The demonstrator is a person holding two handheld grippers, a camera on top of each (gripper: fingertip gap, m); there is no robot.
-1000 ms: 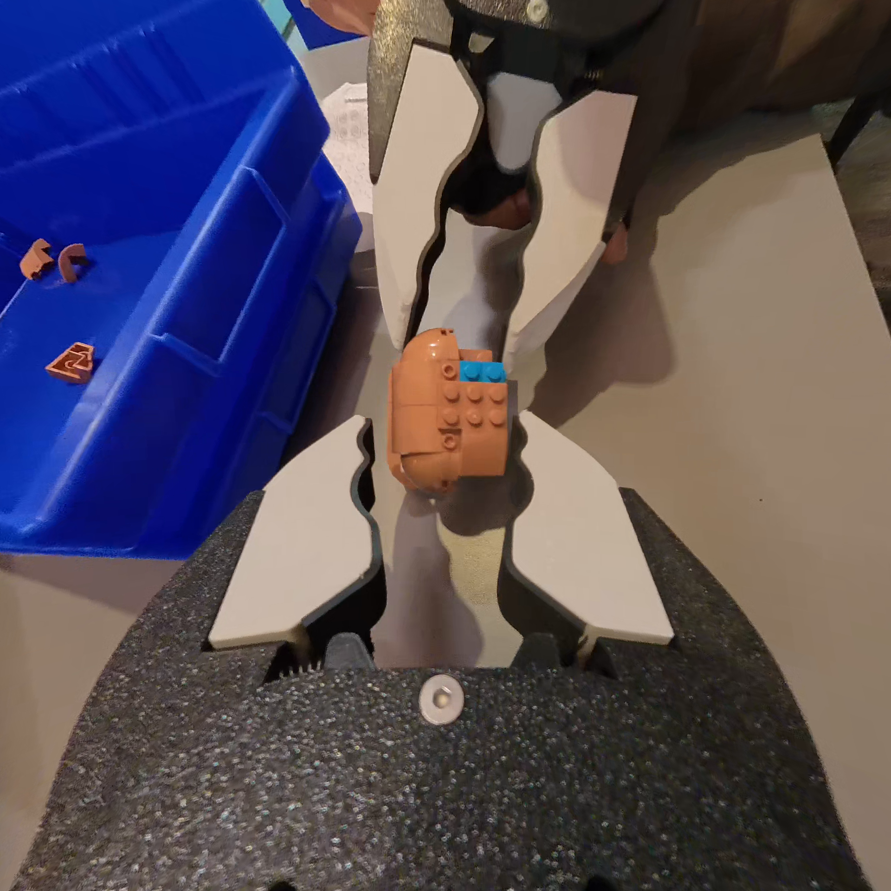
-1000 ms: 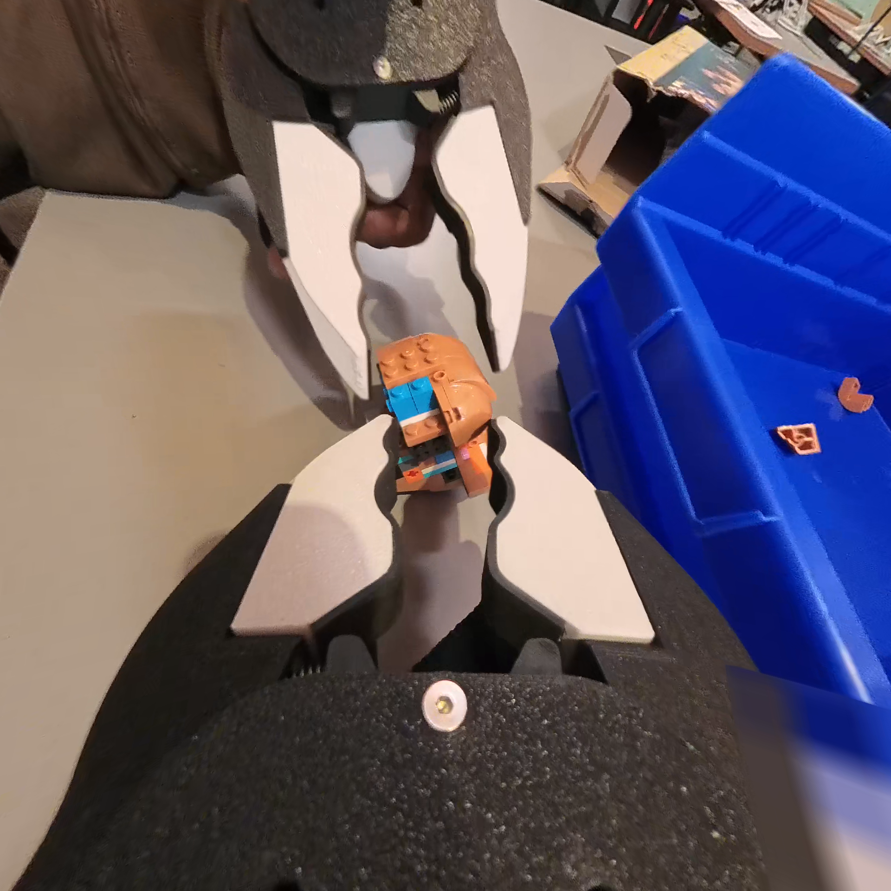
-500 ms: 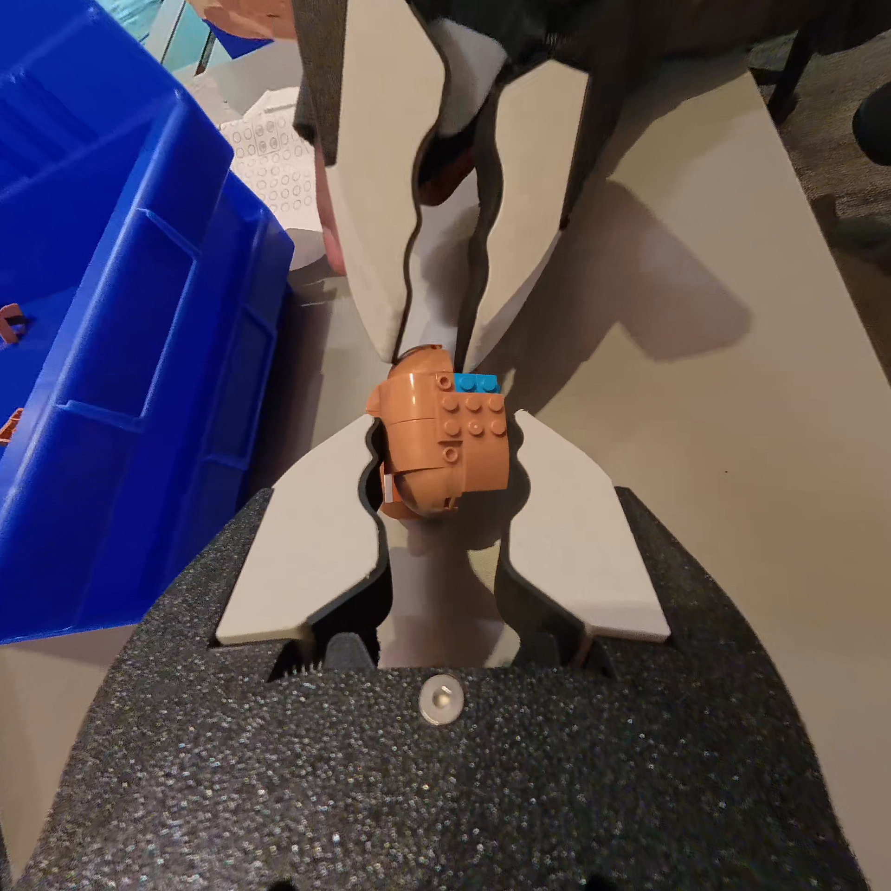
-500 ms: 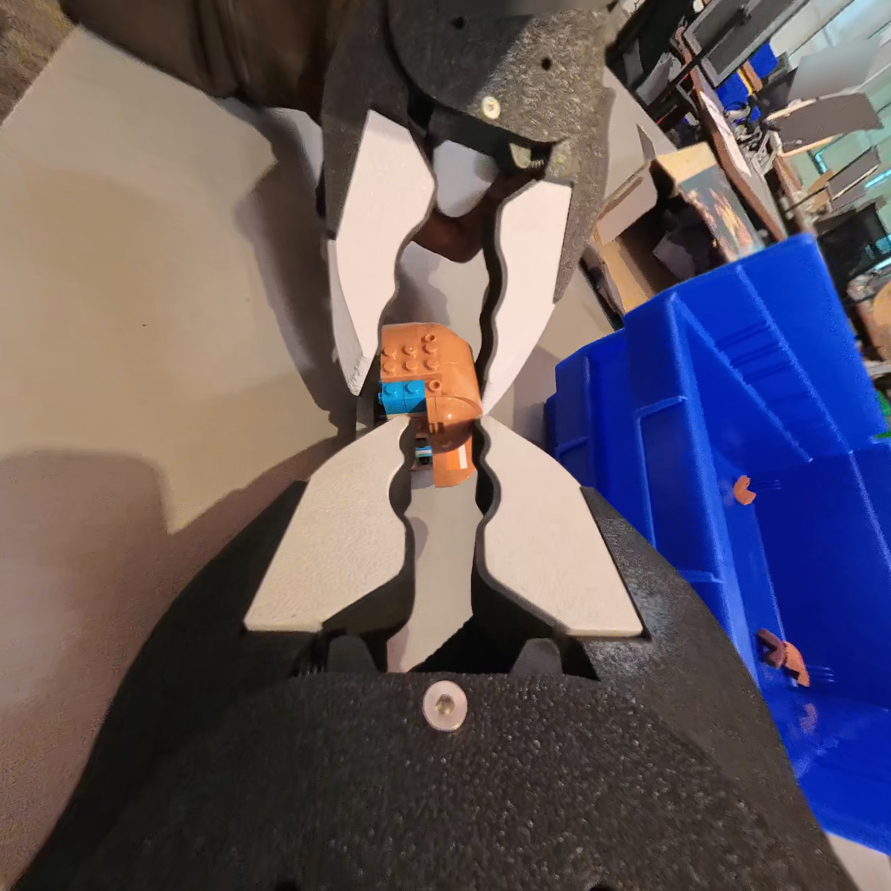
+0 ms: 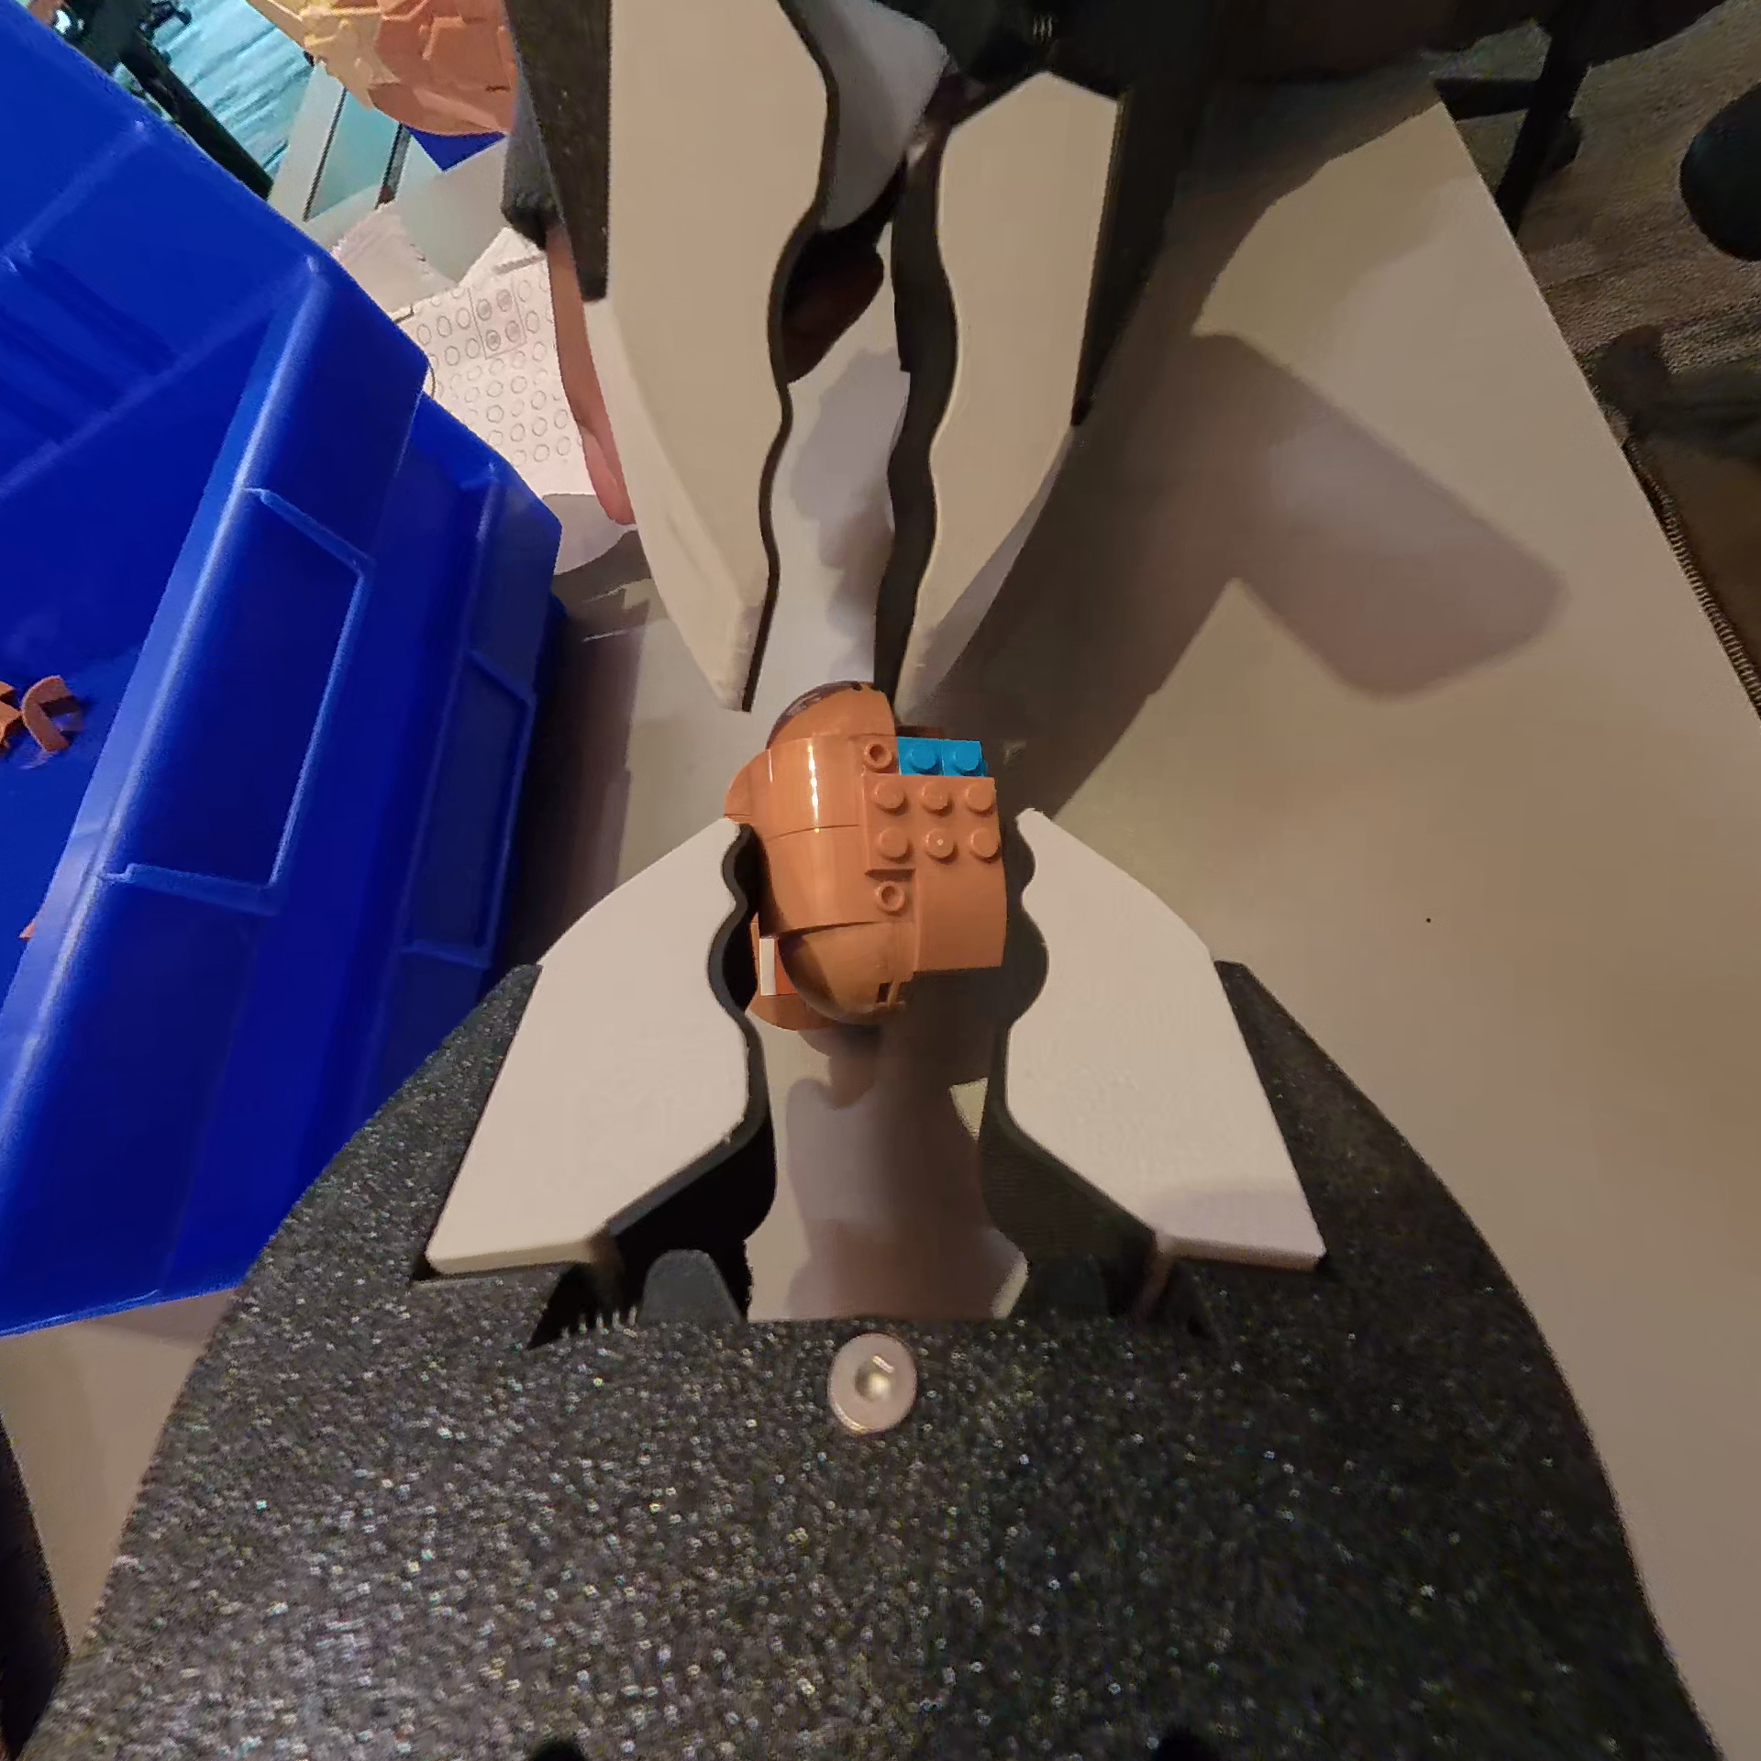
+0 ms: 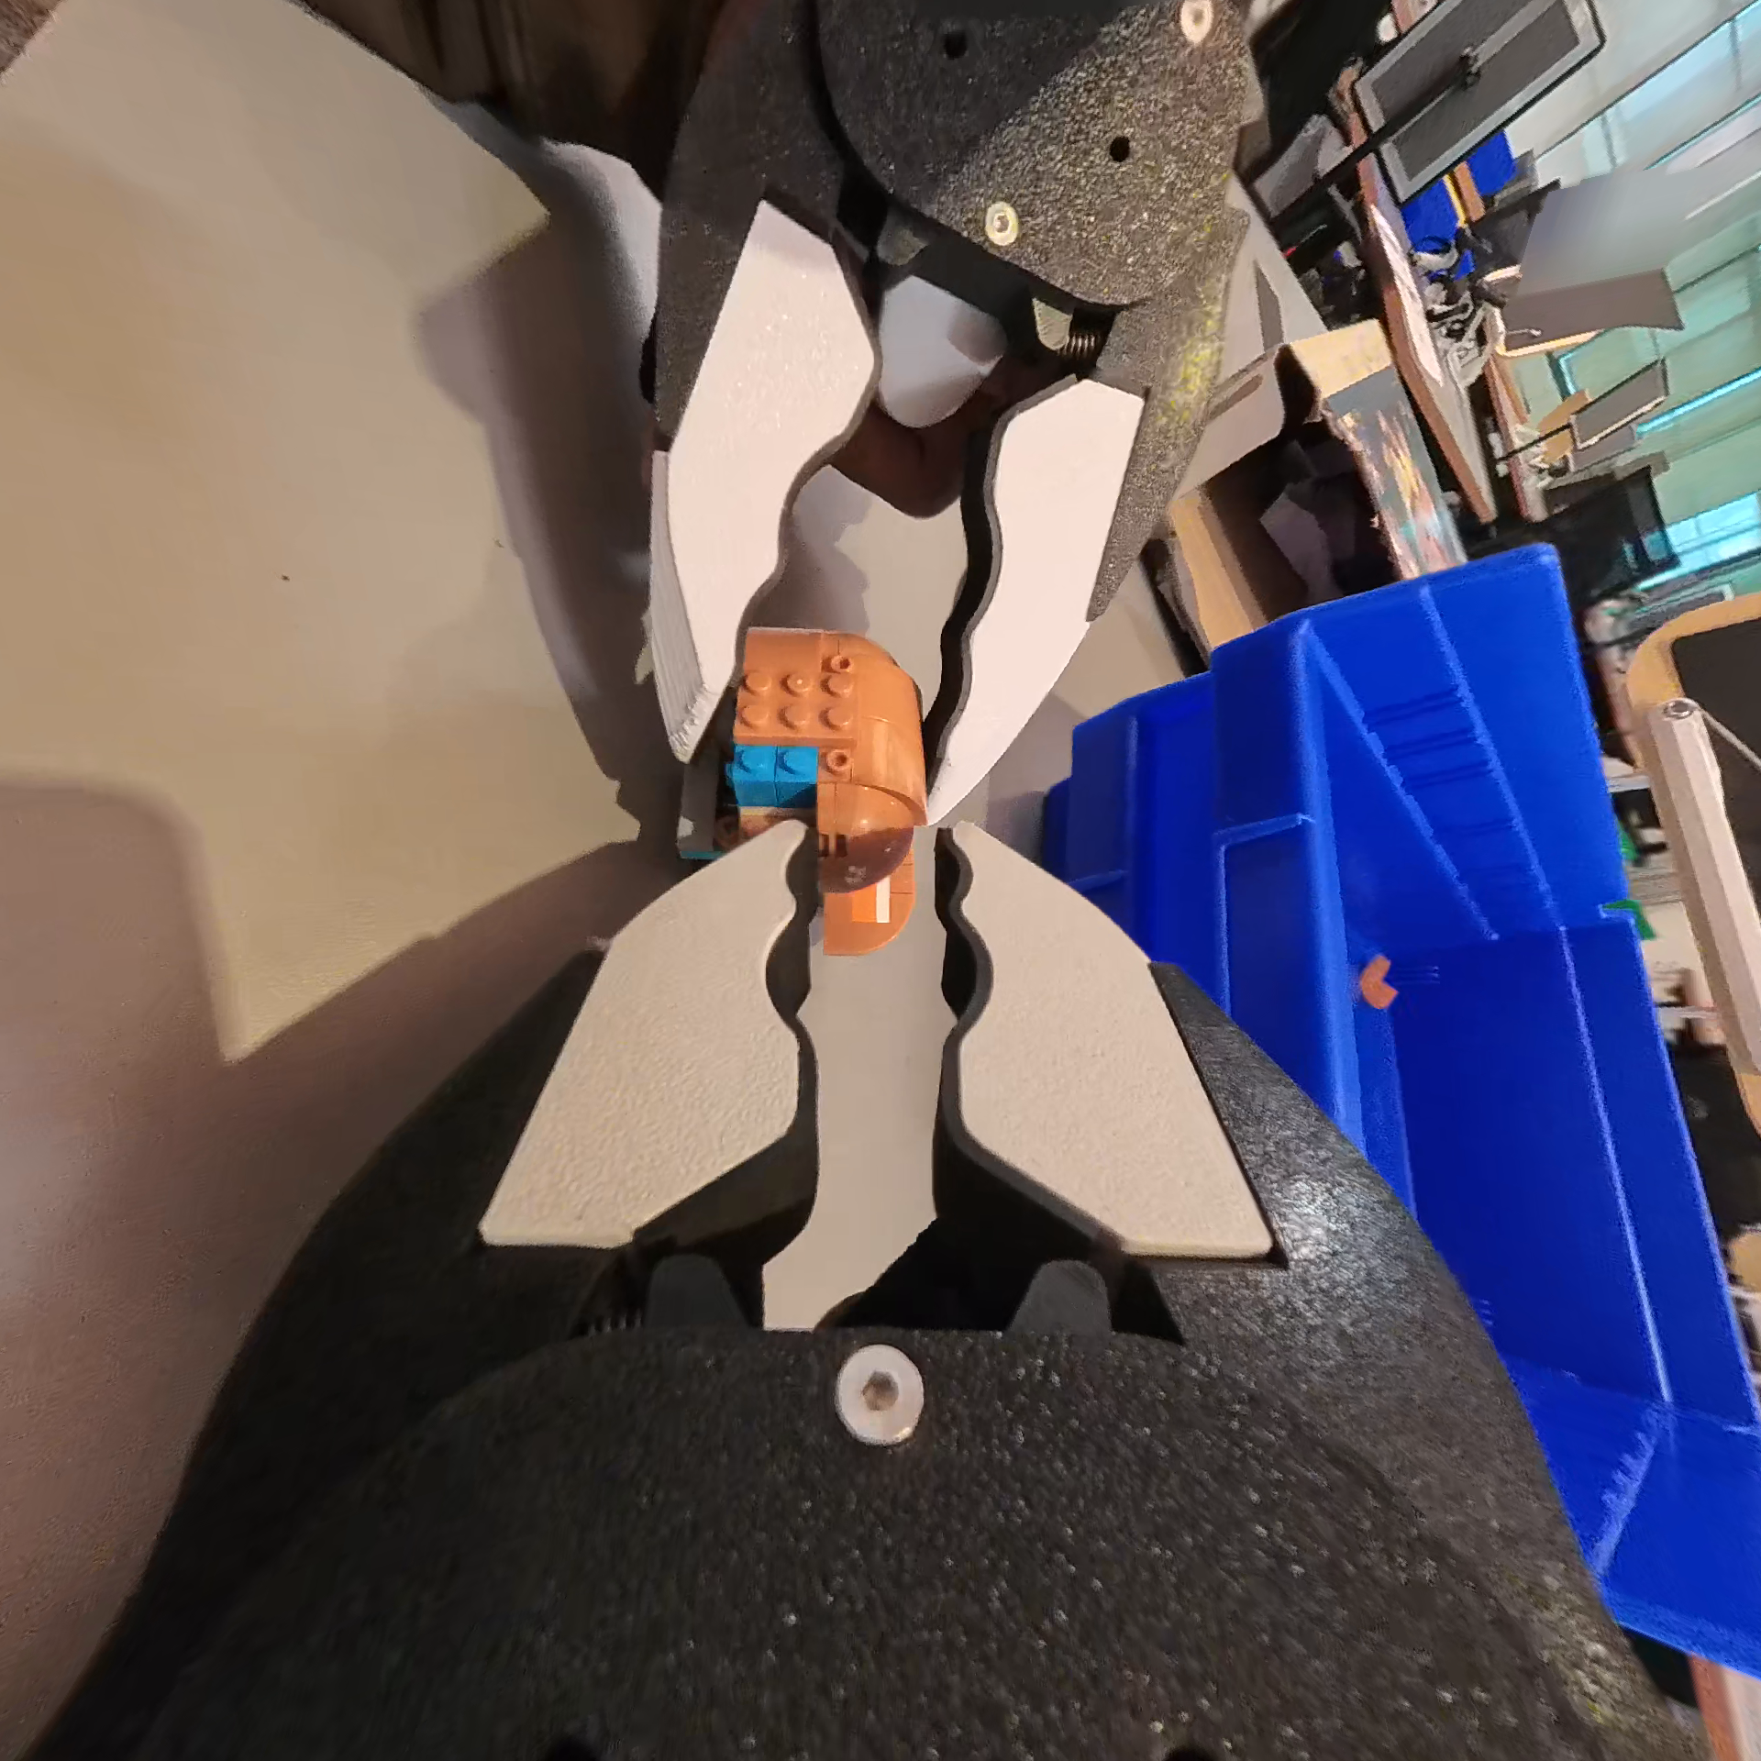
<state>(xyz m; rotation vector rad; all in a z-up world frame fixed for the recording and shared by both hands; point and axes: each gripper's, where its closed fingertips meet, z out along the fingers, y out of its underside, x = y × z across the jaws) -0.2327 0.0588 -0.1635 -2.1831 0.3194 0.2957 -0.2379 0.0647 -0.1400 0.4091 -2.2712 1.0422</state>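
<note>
Each gripper has a black, speckled, coarse-grained body that widens toward the camera, with one silver screw set in the middle near the finger roots. The left gripper (image 5: pixel 877 839) carries two pale grey fingers (image 5: pixel 610 1058) with wavy, black-edged inner faces. The right gripper (image 6: pixel 872 839) is built the same, its fingers (image 6: pixel 667 1077) a matt grey. On the far gripper in the right wrist view, a small spring and bolt show at the hinge. A brown sleeve (image 6: pixel 591 57) shows behind it.

Glossy plastic brick model (image 5: pixel 881 886), shiny blue plastic bin (image 5: pixel 238 762), matt table (image 5: pixel 1382 953)
</note>
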